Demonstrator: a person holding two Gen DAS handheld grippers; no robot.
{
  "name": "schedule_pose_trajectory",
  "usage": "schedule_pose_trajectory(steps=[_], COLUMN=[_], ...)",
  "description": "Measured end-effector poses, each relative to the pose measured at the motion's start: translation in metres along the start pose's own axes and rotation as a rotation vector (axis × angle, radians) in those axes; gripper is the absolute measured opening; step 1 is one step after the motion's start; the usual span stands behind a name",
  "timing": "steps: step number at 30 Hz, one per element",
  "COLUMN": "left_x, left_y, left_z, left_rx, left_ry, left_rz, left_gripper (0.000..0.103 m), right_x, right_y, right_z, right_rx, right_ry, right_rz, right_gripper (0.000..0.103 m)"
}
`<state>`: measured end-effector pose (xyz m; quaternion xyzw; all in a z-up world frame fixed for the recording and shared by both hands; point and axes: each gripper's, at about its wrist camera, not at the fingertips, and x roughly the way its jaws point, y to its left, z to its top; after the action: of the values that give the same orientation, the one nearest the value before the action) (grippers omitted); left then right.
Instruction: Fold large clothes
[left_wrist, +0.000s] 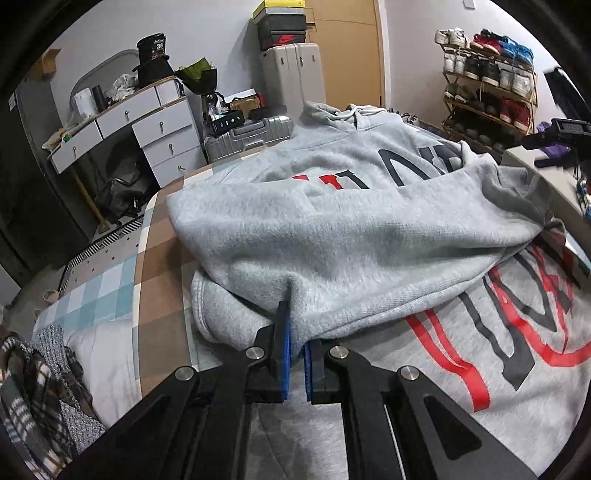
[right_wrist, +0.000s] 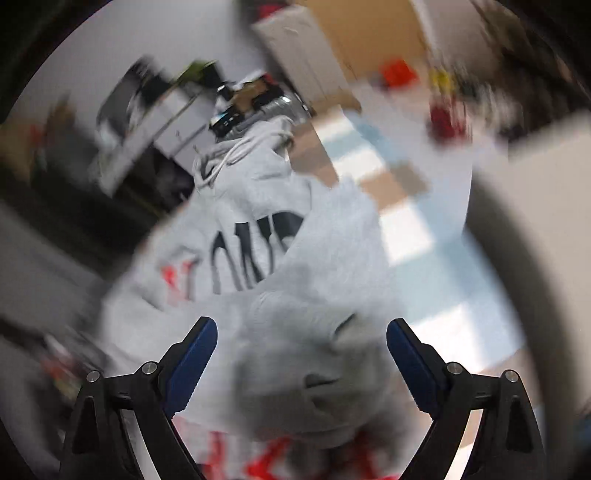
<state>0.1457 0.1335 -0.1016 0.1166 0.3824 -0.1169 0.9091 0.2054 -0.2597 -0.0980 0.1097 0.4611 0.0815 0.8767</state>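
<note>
Near the bed's left edge, where the checked brown and blue cover showed bare, the grey hoodie lay spread across the mattress with its hood toward the far end and one side of it doubled over onto the printed chest. The left gripper was clenched on that doubled-over layer, its blue pads pinching a ridge of the fleece, most likely to keep the fold from sliding off while the other side was let go. It pointed steeply down at the cloth from the near side. The right gripper stood with its jaws spread wide, a bunched lump of grey fabric lying between the blue pads but untouched by them; that view was heavily blurred, so finer detail could not be told. It too tilted downward over the garment.
</note>
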Motion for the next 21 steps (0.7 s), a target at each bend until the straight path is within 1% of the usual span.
schedule_pose_trajectory(steps=[2, 5, 6, 7, 8, 10, 11, 12, 13, 15, 16, 19, 20, 21], left_x=[0.001, 0.001, 0.000, 0.000, 0.000, -0.001, -0.001, -0.001, 0.000, 0.000, 0.000, 0.001, 0.002, 0.002], left_y=[-0.001, -0.001, 0.000, 0.001, 0.002, 0.003, 0.003, 0.002, 0.001, -0.001, -0.002, -0.002, -0.002, -0.003], left_z=[-0.001, 0.000, 0.001, 0.001, 0.001, 0.001, 0.001, 0.001, 0.001, 0.000, 0.000, -0.001, -0.001, -0.001], left_rx=[0.011, 0.009, 0.003, -0.003, -0.008, -0.009, -0.007, 0.000, 0.010, 0.020, 0.023, 0.033, 0.038, 0.044], left_ry=[0.003, 0.007, 0.009, 0.010, 0.009, 0.011, 0.010, 0.009, 0.009, 0.008, 0.009, 0.012, 0.014, 0.017], left_rz=[0.005, 0.008, 0.004, 0.002, 0.005, 0.003, 0.003, 0.006, 0.011, 0.015, 0.017, 0.018, 0.022, 0.023], left_gripper=[0.001, 0.001, 0.001, 0.001, 0.001, 0.001, 0.001, 0.001, 0.001, 0.001, 0.001, 0.001, 0.001, 0.001], right_x=[0.017, 0.048, 0.056, 0.066, 0.073, 0.079, 0.079, 0.078, 0.074, 0.060, 0.052, 0.035, 0.032, 0.031], right_y=[0.011, 0.006, 0.004, 0.009, 0.016, 0.029, 0.037, 0.042, 0.046, 0.054, 0.057, 0.052, 0.047, 0.043], right_z=[0.002, 0.012, 0.014, 0.016, 0.017, 0.014, 0.013, 0.012, 0.012, 0.016, 0.020, 0.039, 0.047, 0.052], right_rx=[-0.075, -0.045, -0.047, -0.094, -0.157, -0.259, -0.317, -0.353, -0.380, -0.410, -0.416, -0.347, -0.310, -0.290], right_ry=[0.079, 0.165, 0.183, 0.218, 0.248, 0.277, 0.268, 0.262, 0.257, 0.193, 0.161, 0.076, 0.064, 0.050], right_rz=[0.006, -0.038, -0.060, -0.090, -0.125, -0.180, -0.220, -0.245, -0.255, -0.267, -0.251, -0.201, -0.176, -0.170], right_gripper=[0.098, 0.097, 0.084, 0.063, 0.054, 0.032, 0.023, 0.017, 0.008, 0.006, 0.005, 0.005, 0.005, 0.005])
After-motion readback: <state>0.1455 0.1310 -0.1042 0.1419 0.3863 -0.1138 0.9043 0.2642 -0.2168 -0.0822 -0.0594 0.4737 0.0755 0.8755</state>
